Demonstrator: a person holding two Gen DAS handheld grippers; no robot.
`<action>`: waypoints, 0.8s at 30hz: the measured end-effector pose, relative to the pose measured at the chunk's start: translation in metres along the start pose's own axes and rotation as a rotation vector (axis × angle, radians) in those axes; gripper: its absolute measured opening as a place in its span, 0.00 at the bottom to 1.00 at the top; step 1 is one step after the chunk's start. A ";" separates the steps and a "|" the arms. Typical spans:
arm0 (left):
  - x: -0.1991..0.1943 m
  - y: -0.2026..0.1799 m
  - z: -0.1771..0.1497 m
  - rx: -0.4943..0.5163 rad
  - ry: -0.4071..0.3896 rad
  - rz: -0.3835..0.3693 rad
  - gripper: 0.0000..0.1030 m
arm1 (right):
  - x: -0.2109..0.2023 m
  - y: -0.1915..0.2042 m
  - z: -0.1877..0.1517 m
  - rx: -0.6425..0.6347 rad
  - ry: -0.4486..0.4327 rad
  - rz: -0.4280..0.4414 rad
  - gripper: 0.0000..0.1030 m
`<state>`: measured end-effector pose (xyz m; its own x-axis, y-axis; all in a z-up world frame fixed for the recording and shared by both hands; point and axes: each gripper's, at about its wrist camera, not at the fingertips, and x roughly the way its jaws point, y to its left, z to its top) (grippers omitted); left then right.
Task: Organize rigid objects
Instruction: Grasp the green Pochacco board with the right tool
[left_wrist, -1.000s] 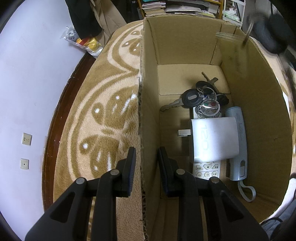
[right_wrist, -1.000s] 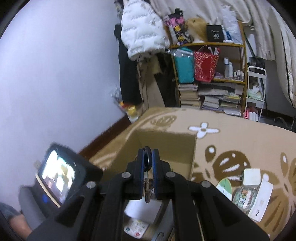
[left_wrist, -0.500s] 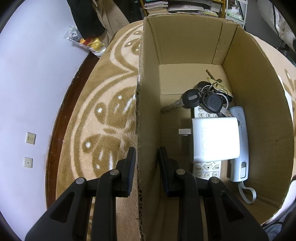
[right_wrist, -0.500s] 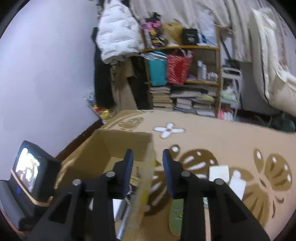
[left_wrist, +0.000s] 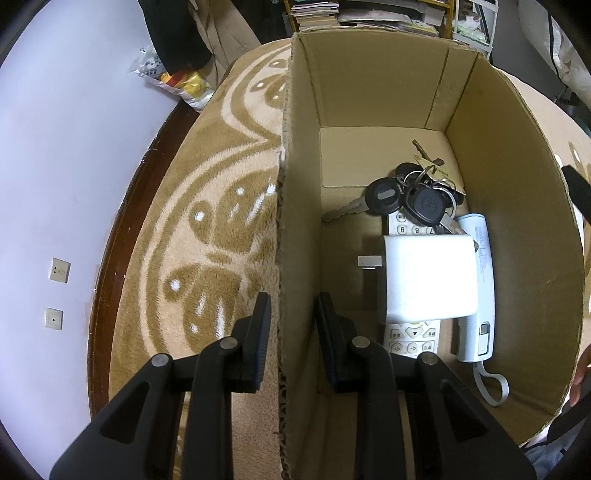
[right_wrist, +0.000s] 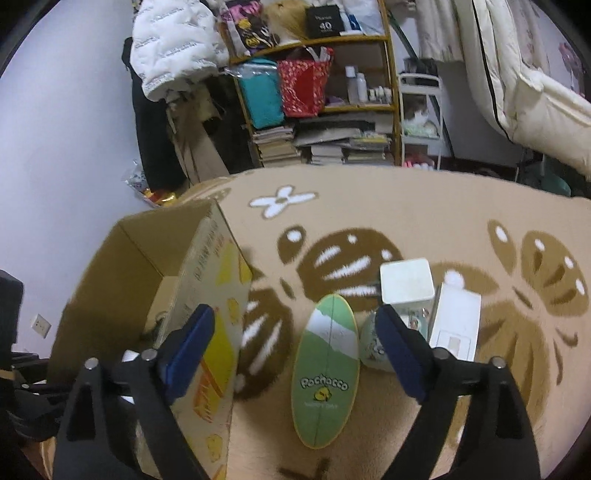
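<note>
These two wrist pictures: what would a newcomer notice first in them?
First, the open cardboard box, its near wall between the left gripper fingers, with a key bunch and white charger inside. Then the green oval Pochacco board on the brown patterned rug, between the wide-open right gripper fingers.

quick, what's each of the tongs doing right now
Left tongs: shut on the box wall.
Right tongs: open, empty, jaws just been opening, over the green board.

Cluttered wooden shelf (right_wrist: 317, 96) of books and bags, white puffer jacket (right_wrist: 173, 44), wall sockets (left_wrist: 59, 269), crumpled bag (left_wrist: 177, 79)
</note>
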<state>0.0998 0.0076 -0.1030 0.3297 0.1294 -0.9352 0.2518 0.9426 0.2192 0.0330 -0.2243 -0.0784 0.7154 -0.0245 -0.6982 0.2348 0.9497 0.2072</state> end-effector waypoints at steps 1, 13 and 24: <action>0.000 0.000 0.000 -0.004 0.001 -0.002 0.24 | 0.002 -0.002 -0.001 0.007 0.004 -0.004 0.93; -0.001 0.001 -0.001 -0.008 0.001 -0.011 0.24 | 0.023 -0.024 -0.019 0.089 0.139 0.001 0.87; 0.000 0.002 -0.001 -0.013 0.002 -0.015 0.25 | 0.052 -0.026 -0.039 0.114 0.276 0.006 0.79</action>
<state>0.0993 0.0099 -0.1026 0.3239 0.1162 -0.9389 0.2449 0.9483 0.2018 0.0384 -0.2379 -0.1464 0.5144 0.0815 -0.8537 0.3152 0.9078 0.2766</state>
